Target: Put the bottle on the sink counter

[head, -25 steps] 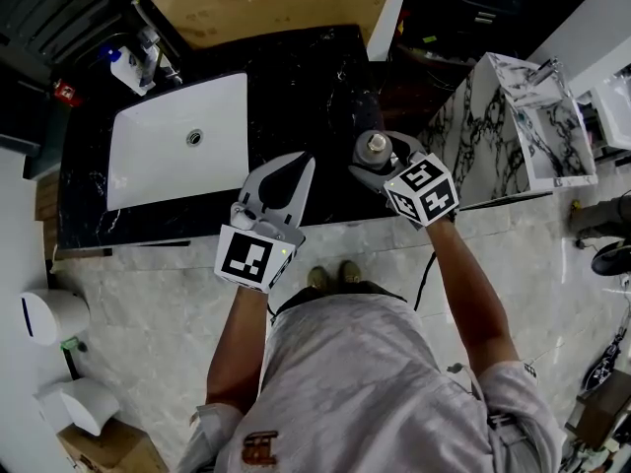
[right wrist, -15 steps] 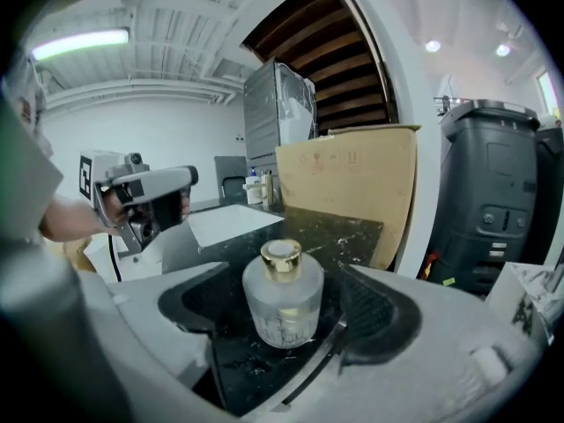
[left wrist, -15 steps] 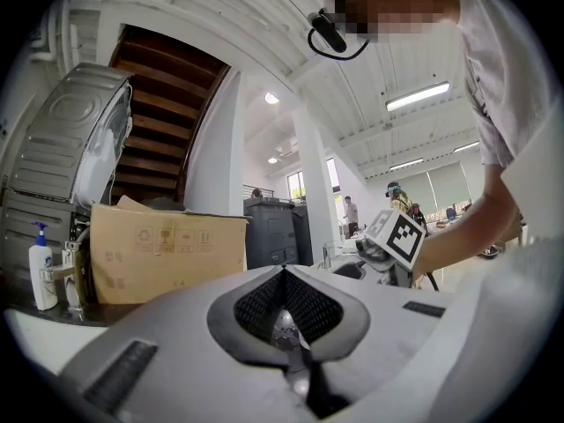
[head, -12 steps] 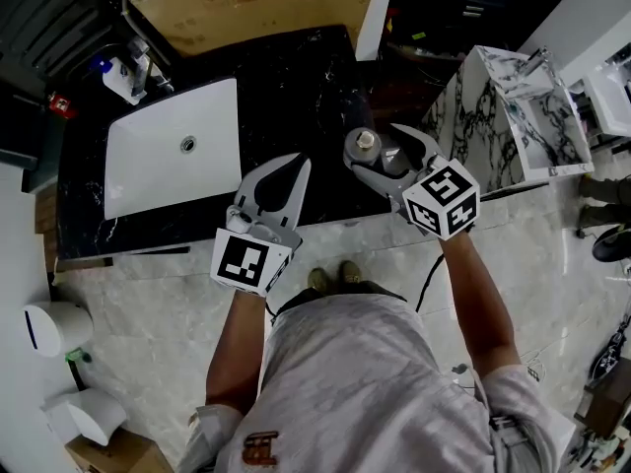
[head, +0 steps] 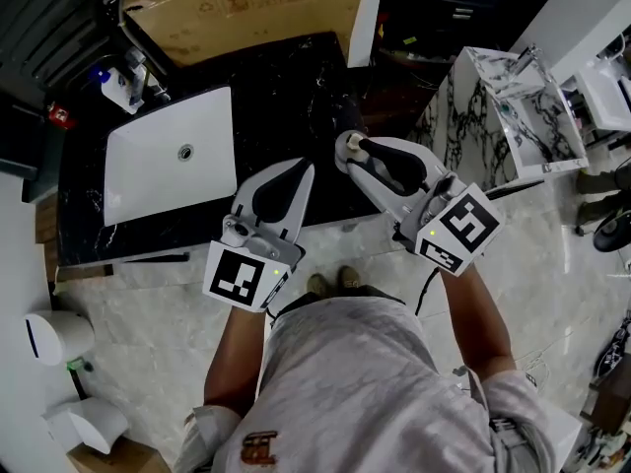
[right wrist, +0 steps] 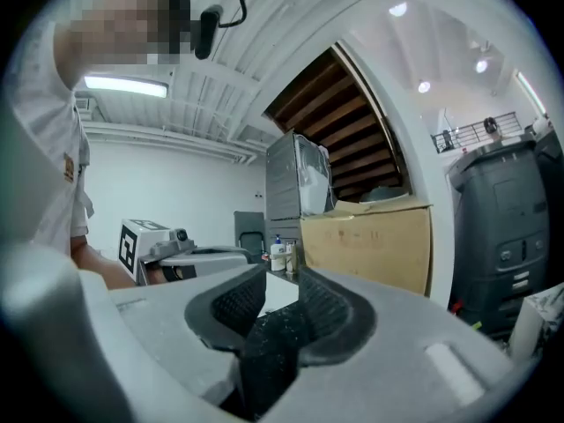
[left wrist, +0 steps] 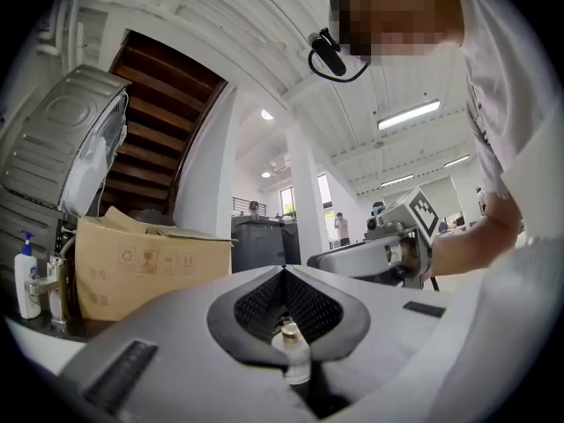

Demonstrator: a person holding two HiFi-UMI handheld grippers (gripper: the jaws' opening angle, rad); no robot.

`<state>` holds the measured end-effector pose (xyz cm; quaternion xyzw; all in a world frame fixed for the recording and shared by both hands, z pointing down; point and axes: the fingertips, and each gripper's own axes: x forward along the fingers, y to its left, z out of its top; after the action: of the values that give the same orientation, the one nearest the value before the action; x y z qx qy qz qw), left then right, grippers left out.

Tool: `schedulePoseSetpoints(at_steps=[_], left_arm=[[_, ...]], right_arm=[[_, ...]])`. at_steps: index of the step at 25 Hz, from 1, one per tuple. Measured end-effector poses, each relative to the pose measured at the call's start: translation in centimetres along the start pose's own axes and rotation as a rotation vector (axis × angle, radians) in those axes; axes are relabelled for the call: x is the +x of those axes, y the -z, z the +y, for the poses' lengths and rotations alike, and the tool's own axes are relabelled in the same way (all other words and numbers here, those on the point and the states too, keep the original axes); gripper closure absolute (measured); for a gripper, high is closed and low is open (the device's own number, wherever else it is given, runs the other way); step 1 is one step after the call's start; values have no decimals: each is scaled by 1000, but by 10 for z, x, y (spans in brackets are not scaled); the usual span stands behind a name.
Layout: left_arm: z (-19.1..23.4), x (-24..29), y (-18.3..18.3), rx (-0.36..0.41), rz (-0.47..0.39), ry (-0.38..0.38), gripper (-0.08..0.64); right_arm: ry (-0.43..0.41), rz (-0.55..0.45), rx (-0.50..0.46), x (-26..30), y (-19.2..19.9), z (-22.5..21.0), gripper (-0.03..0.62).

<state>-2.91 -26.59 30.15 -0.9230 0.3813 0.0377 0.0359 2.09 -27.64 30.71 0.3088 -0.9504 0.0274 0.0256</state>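
Observation:
A small clear bottle with a metal cap stands upright on the black marble sink counter, right of the basin. My right gripper hangs above and just behind it. Its jaws are closing with nothing between them, and a narrow gap still shows at the tips. The right gripper view does not show the bottle. My left gripper hovers over the counter's front edge, shut and empty. Through its hollow the left gripper view shows the bottle standing beyond.
The white basin lies left in the counter, with a faucet and a soap bottle at its far corner. A cardboard box stands behind the counter. A marble-patterned cabinet stands to the right.
The right gripper's jaws spread off the bottle, then drew back toward the person and upward while narrowing. The bottle stays on the counter. The left gripper has barely moved.

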Motion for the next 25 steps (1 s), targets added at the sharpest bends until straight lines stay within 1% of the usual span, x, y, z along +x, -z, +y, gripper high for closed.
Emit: schedulePoseSetpoints(at_steps=[5,13,25], left_arm=[[-12,-2,-15,6,-24,22,560],[-23,-6,-21,9,-40,42,560],[-24,-11,-18,-3,-31,40,560]], right_arm=[[19,-42,-30,-5,-10,9,587],[11,-90,-92,-6,-23,33,592],[2,-80,-124,-4,-21,47,592]])
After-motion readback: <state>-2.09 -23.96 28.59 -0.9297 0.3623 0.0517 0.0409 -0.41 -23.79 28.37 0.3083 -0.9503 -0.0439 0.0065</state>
